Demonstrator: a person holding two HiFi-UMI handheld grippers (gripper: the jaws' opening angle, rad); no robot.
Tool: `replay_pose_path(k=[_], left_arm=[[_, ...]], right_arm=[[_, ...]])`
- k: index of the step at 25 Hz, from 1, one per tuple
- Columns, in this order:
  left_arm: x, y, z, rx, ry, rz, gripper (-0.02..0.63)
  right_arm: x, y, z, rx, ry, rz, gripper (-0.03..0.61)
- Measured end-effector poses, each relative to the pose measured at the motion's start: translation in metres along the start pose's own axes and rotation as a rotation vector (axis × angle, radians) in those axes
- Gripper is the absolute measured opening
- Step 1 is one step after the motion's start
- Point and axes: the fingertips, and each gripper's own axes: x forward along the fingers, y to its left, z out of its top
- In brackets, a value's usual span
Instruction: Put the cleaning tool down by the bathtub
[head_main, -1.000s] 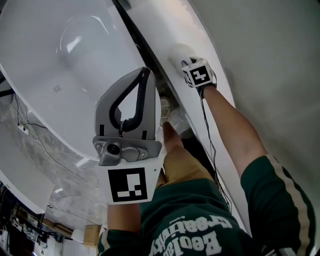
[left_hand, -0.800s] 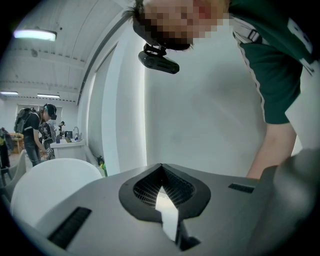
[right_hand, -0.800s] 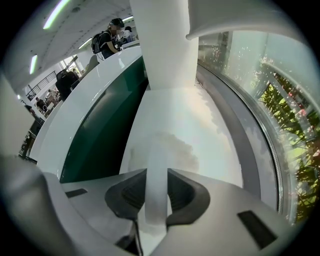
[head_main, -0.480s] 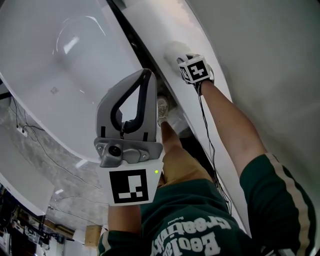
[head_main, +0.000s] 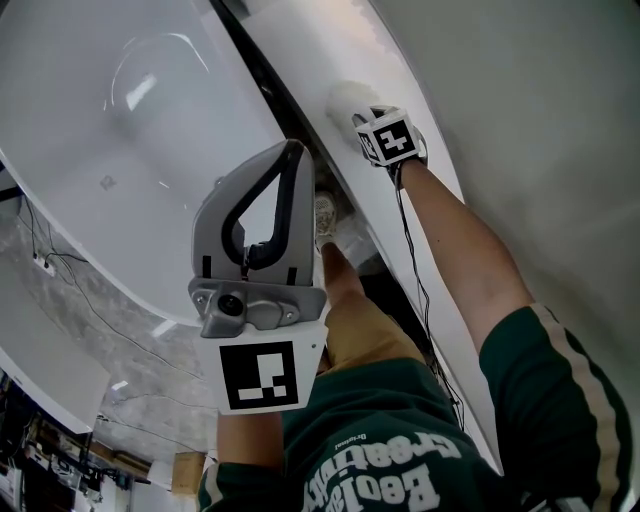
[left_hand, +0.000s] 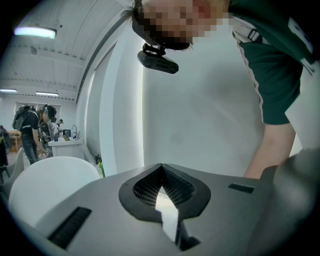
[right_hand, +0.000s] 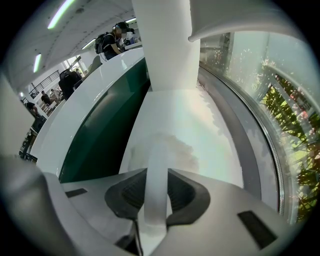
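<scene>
The cleaning tool has a fluffy white head (head_main: 345, 99) resting on the white ledge (head_main: 300, 40) beside the white bathtub (head_main: 120, 120). My right gripper (head_main: 368, 120) points down at it. In the right gripper view the jaws (right_hand: 157, 192) are shut on the tool's flat white handle (right_hand: 156, 170), with the fluffy head (right_hand: 162, 147) just beyond on the ledge (right_hand: 210, 125). My left gripper (head_main: 292, 148) is held up close to the camera over the tub's rim. Its tips meet with nothing between them (left_hand: 161, 167).
A person's shoe (head_main: 326, 215) and tan shorts (head_main: 365, 330) fill the gap below the ledge. Cables (head_main: 90, 290) lie on the marbled floor left of the tub. A white column (right_hand: 165, 45) rises from the ledge, next to a window with plants (right_hand: 285, 135).
</scene>
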Motion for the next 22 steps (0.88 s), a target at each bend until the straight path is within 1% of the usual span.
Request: replay_pose_path(k=[5,8,9,10,12,16,22], left_arm=[[-0.004,-0.001,-0.001,-0.005,0.000,-0.004,0.002],[-0.007,-0.002,-0.003,-0.004,0.007,-0.007,0.002],[-0.008,-0.002,-0.004,-0.002,0.010,-0.009,0.002],[-0.008,-0.002,-0.004,-0.001,0.011,-0.010,0.002],[-0.009,-0.002,-0.004,0.000,0.010,-0.012,0.002],[-0.009,-0.001,-0.004,-0.004,0.009,-0.013,0.002],[-0.011,-0.004,-0.001,-0.001,0.023,-0.010,0.002]], right_arm=[[-0.003,0.000,0.000,-0.011,-0.036,-0.005,0.095],[-0.006,-0.003,0.001,-0.034,-0.073,-0.035,0.106],[-0.007,-0.004,0.000,-0.044,-0.088,-0.048,0.207],[-0.008,-0.005,0.000,-0.048,-0.103,-0.052,0.219],[-0.010,-0.004,0.000,-0.046,-0.119,-0.036,0.222],[-0.011,0.005,-0.001,-0.058,-0.118,0.010,0.222],[-0.021,0.003,0.001,-0.064,-0.131,-0.004,0.222]])
